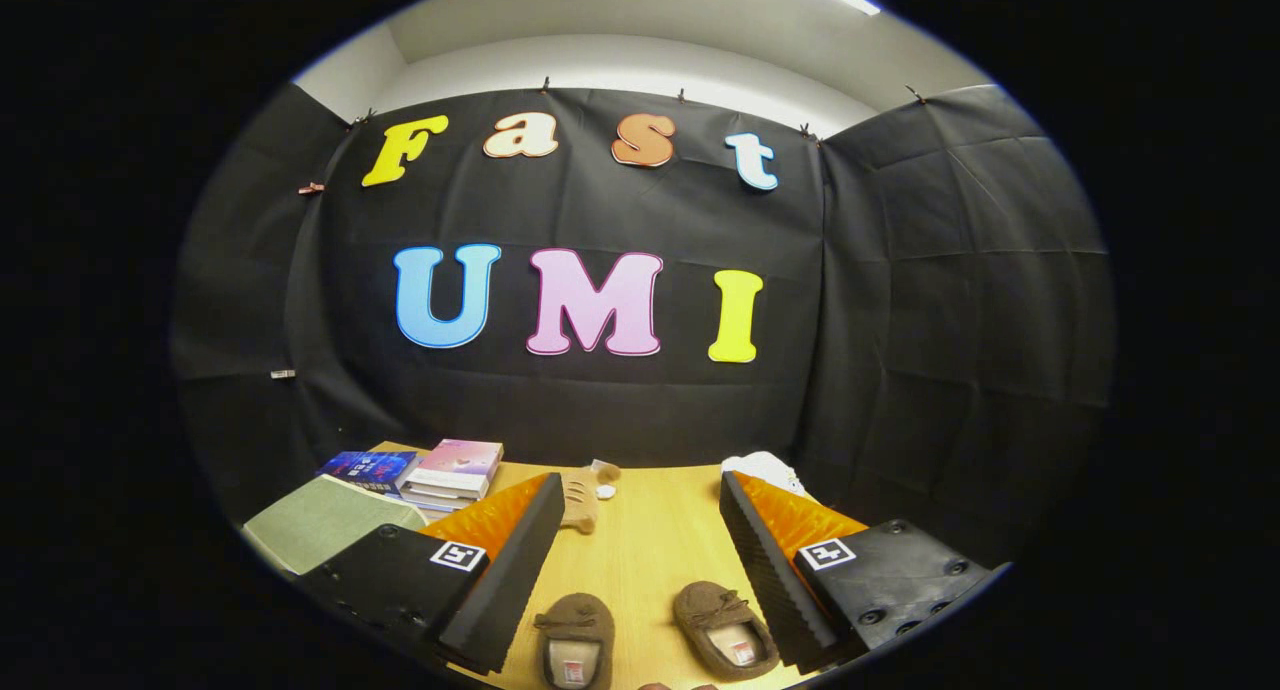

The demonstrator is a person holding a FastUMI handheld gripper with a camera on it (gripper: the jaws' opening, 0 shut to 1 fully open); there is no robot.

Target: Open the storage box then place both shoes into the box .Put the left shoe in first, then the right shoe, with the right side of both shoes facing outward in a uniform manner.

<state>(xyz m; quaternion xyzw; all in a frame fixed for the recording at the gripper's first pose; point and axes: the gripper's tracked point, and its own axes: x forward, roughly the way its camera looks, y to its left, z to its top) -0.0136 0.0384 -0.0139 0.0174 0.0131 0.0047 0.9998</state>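
Observation:
Two small brown slipper-like shoes lie on the wooden table [640, 540], toes pointing away from me. The left shoe [573, 638] sits close to my left finger [510, 570]. The right shoe [722, 628] sits close to my right finger [765, 570]. My gripper [640, 490] is open wide and held above the table, with both shoes low between its fingers and nothing gripped. No storage box can be made out.
A stack of books [452, 470] and a dark blue book [368, 467] lie at the far left of the table, beside a grey-green flat pad [320, 520]. A tan toy [583, 498] lies mid-table, and a white object [765, 467] rests at the far right.

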